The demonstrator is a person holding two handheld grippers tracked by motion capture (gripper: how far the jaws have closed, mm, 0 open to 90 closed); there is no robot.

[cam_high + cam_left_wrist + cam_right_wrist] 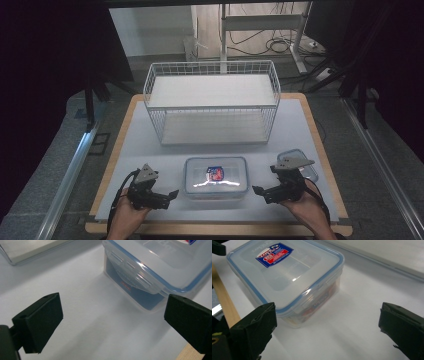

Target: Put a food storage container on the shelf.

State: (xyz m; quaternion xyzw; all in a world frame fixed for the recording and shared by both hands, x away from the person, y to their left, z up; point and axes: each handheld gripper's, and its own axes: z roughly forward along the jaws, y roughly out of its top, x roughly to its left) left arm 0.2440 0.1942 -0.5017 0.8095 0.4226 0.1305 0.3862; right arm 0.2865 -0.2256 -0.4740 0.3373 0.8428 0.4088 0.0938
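Dark walls and a grey floor with cables surrounded the worktop [300,130], a white sheet over a wooden board whose edge showed along the front. At the back of it stood a white wire rack [212,102] with two shelves, both bare.

Near the front edge, roughly centred, sat the box [215,177], a clear plastic one with a blue-rimmed lid clipped down and a red and blue label on top. Dark contents showed through its wall in the left gripper view, and reddish ones in the right gripper view, though what they were I could not tell. A second, smaller container [303,162] lay at the right, partly behind the right hand's tool.

The left tongs [172,193] were held low just left of the box, pointing toward it, apart from it. In the left gripper view their two black jaws stood spread wide with bare worktop between them and the box's clip flap [132,271] beyond, nothing pinched.

The right tongs [256,190] were just right of the box, aimed at its end, also clear of it. In the right gripper view the jaws were spread wide; the box's corner [287,285] lay ahead near the left jaw, untouched, with white sheet in the gap.
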